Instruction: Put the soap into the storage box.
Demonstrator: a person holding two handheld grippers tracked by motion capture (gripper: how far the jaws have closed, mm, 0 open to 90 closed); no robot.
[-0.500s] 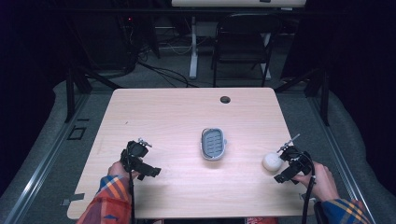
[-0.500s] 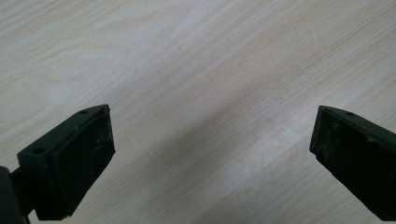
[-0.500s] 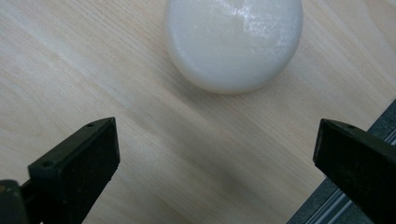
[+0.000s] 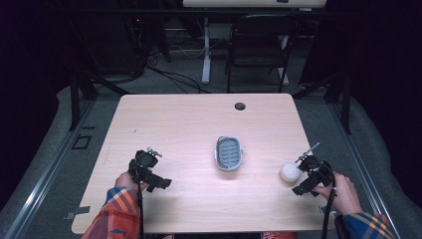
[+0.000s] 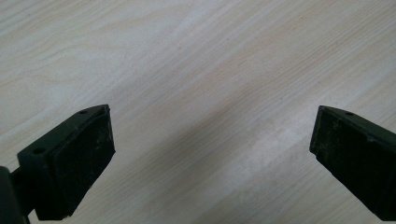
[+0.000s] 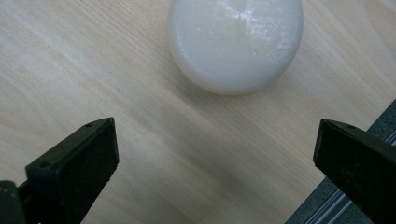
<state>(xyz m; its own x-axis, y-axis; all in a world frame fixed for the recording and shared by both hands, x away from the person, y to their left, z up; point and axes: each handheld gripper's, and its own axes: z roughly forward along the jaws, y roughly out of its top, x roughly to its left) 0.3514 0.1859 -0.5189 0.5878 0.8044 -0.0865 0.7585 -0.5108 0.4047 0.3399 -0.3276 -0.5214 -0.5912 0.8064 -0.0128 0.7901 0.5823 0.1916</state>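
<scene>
Reaching for the ball (image 4: pixel 289 172) with your right claw (image 4: pixel 300 166) is the work in hand, as far as the pose suggests.

Item 1 — ball. White, round, smooth, with a soft sheen. It sits on the bench (image 4: pixel 189 124) near the right edge, just ahead of your right claw and not yet between its jaws. In the right gripper view the ball (image 6: pixel 236 44) lies beyond the jaw tips, slightly right of centre, with bare wood between it and them.

Item 2 — right claw (image 6: pixel 215 154). Released, jaws spread wide and holding nothing. The spread looks wider than the ball, which fits an approach: you would need to push forward before closing. The bench edge shows under the right-hand jaw, so the ball has little room to roll that way.

Item 3 — left claw (image 4: pixel 148 169). Also released, jaws wide apart over bare wood in the left gripper view (image 5: pixel 212 158). It is parked at the left front, well apart from the ball, seemingly idle.

Item 4 — tray (image 4: pixel 229 153). Small, oval, grey-rimmed with a ribbed floor, at mid-bench between the two claws. It looks empty, and is a likely home for the ball.

Item 5 — hole (image 4: pixel 240 106) near the far edge of the bench.
</scene>
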